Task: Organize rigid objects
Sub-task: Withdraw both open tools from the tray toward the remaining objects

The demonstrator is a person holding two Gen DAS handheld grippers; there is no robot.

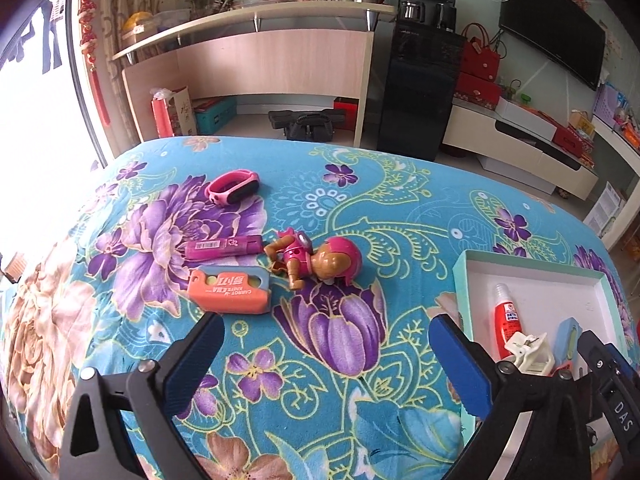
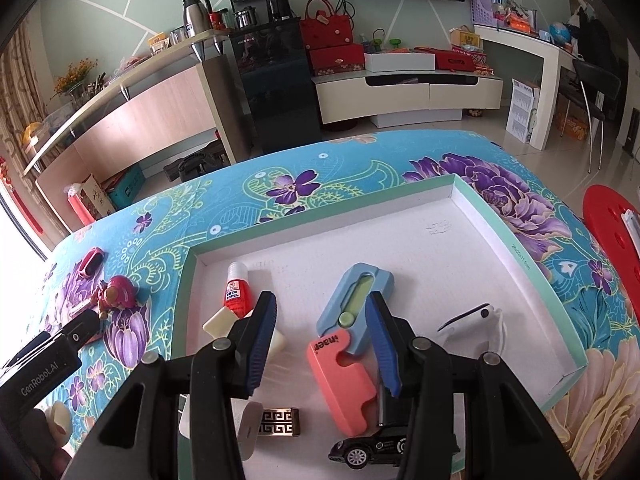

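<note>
Four items left on the cloth (image 1: 320, 360), all far and left of my left gripper (image 1: 326, 356): pink band (image 1: 233, 188) farthest, purple stick (image 1: 224, 249), orange cutter (image 1: 229, 290) nearest, toy pup (image 1: 316, 260) to the right of the stick and cutter. Left jaws spread wide, nothing between them.

Box (image 2: 520, 216) sits at the right. Already inside: glue (image 2: 236, 290), white clip (image 2: 224, 324), blue cutter (image 2: 356, 304), a second orange cutter (image 2: 344, 384), patterned bar (image 2: 280, 420), black car (image 2: 372, 448), white piece (image 2: 472, 320).

My right gripper (image 2: 320, 352) hangs over the box, jaws part open; the orange and blue cutters lie between them, but the pads press on neither.

Judgement: well past halfway. Orange cutter on the cloth looks the easiest next pick for the left.
</note>
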